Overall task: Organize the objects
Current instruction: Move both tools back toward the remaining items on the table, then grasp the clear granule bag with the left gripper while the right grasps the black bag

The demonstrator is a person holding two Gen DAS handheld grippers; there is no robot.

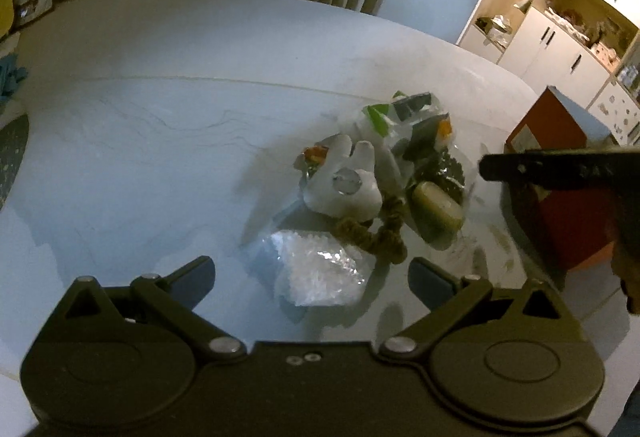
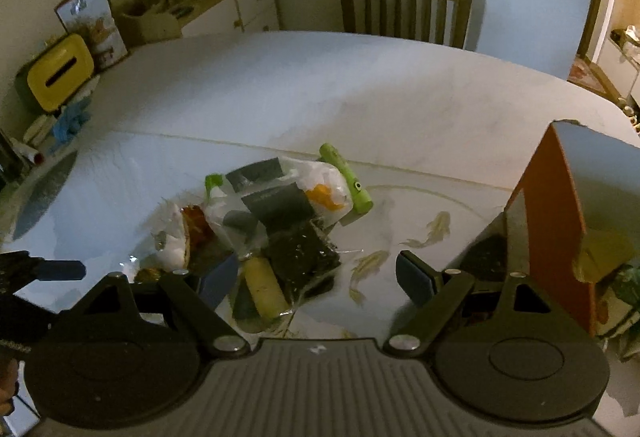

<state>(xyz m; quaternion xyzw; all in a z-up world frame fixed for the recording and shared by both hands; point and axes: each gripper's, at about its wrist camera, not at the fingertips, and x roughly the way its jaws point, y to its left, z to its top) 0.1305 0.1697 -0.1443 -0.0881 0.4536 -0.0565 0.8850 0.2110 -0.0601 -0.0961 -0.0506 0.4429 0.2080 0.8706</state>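
Note:
A pile of small objects lies on the white marble table. In the left wrist view I see a white plush glove-like toy, a clear bag of white bits, a brown twisted cord, a yellow-green block in plastic and dark packets in clear bags. My left gripper is open just before the white bag. In the right wrist view the pile includes a green tube. My right gripper is open over the yellow block.
An open red-orange box stands at the right, also in the left wrist view. A chair stands behind the table. A yellow tissue box and a blue cloth sit at far left.

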